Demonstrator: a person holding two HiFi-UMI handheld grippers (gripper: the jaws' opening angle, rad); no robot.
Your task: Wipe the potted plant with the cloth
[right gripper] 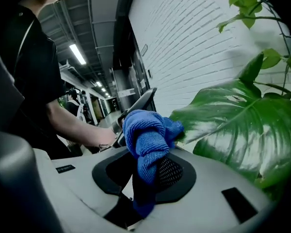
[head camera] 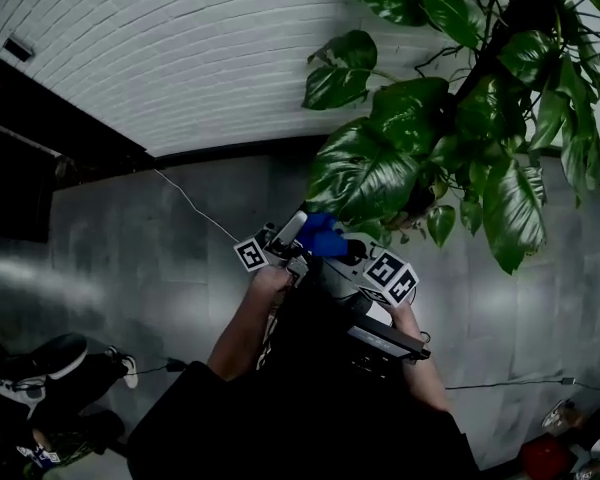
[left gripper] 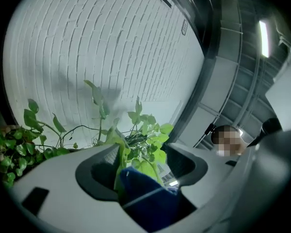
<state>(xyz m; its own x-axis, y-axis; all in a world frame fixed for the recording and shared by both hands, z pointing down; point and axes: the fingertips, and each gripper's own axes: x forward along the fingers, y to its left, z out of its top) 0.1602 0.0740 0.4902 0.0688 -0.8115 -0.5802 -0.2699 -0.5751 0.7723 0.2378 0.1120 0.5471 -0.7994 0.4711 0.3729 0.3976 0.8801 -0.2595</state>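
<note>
The potted plant [head camera: 450,118] fills the upper right of the head view, its big glossy leaves hanging over both grippers. My right gripper [right gripper: 148,166] is shut on a bunched blue cloth [right gripper: 148,137], which touches the edge of a large leaf [right gripper: 242,125]. In the head view the cloth [head camera: 322,236] sits between the right gripper [head camera: 355,258] and the left gripper [head camera: 285,238]. My left gripper [left gripper: 143,166] points upward with its jaws wide apart. A pale green leaf [left gripper: 140,169] passes between them and the cloth [left gripper: 145,200] lies low in the gap; no pad presses on either.
A white brick wall [head camera: 180,58] stands behind the plant, with grey floor [head camera: 130,248] below it. A thin cable [head camera: 195,208] runs across the floor. Shoes [head camera: 50,363] show at lower left and a red object [head camera: 545,458] at lower right.
</note>
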